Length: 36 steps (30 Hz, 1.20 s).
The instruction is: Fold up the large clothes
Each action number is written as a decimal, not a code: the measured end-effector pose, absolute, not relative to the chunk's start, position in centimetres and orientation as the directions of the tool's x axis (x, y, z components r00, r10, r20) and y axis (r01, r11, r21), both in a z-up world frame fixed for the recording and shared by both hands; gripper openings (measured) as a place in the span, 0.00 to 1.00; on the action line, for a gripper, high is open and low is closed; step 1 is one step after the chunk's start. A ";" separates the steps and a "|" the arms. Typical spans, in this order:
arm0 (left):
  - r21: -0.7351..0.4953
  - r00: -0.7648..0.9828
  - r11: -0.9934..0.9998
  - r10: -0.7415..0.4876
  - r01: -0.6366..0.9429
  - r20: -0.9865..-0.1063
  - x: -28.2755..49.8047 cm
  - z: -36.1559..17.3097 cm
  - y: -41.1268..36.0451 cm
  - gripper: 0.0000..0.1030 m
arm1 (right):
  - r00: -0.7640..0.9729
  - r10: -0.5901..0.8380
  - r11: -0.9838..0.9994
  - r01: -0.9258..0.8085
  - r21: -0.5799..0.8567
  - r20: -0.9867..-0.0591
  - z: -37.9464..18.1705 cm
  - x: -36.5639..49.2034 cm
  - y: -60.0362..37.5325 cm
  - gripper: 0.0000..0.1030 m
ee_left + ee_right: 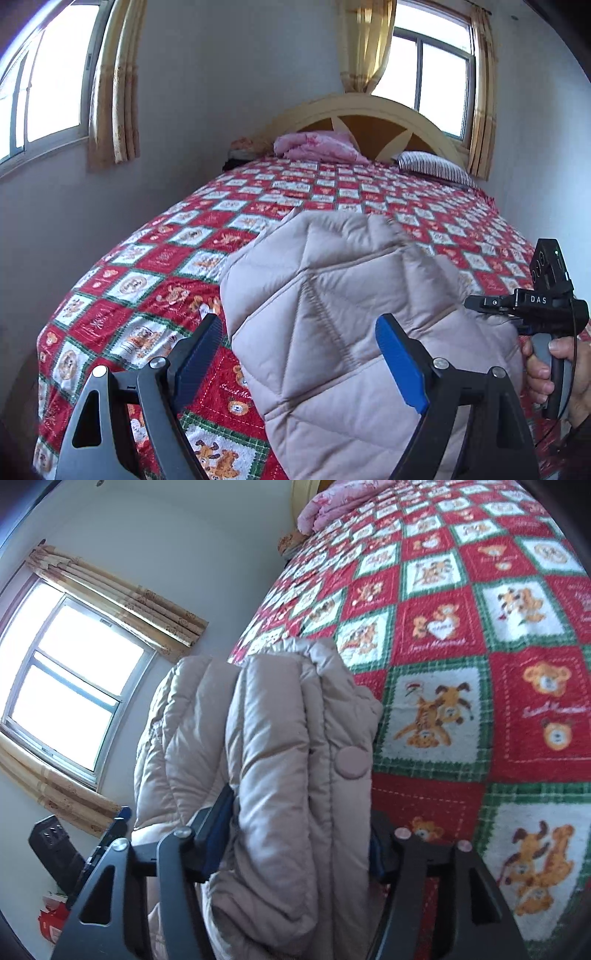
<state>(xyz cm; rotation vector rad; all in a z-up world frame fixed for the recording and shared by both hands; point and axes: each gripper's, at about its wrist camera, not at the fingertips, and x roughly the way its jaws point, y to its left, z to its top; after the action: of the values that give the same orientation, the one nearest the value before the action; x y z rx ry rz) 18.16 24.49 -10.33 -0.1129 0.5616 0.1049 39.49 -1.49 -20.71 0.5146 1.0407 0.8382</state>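
A beige quilted puffer jacket [332, 295] is bunched and folded over at the near end of the bed. My left gripper [295, 354] is open, its blue pads either side of the jacket's near edge without closing on it. In the right wrist view my right gripper [299, 834] is shut on a thick folded wad of the jacket [280, 746], which bulges between the jaws and shows a round snap button [352, 762]. The right gripper also shows in the left wrist view [532, 306], held by a hand at the jacket's right side.
The bed [258, 206] carries a red, white and green teddy-bear quilt. A pink blanket [314, 146] and a striped pillow [436, 166] lie by the headboard. Curtained windows [48, 92] stand left and behind. The left device [74, 853] shows low left in the right wrist view.
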 end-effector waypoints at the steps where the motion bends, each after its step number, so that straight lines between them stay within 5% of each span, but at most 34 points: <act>1: -0.081 0.844 0.988 0.066 -0.128 -0.532 17.9 -10.1 24.3 0.83 | 0.264 0.797 0.604 -0.361 0.710 -0.544 -20.3 39.2 -1.7 0.67; 11: -0.111 0.874 0.984 0.069 -0.138 -0.480 12.9 -7.8 21.7 0.83 | 0.469 0.681 0.729 -0.362 0.581 -0.563 -14.9 34.5 -6.2 0.71; 15: -0.132 0.891 0.983 0.058 -0.131 -0.449 11.0 -6.6 20.8 0.83 | 0.561 0.656 0.751 -0.418 0.511 -0.505 -11.5 29.6 -6.9 0.82; 36: -0.135 0.926 0.988 0.019 -0.075 -0.376 7.8 -4.2 19.0 0.83 | 0.672 0.639 0.768 -0.532 0.355 -0.375 -4.4 18.0 -6.3 0.93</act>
<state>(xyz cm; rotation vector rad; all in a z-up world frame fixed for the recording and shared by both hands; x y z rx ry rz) 7.82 18.95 -4.21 -0.1481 0.3832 0.0479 17.98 -6.34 -4.44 0.2240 0.5058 0.6655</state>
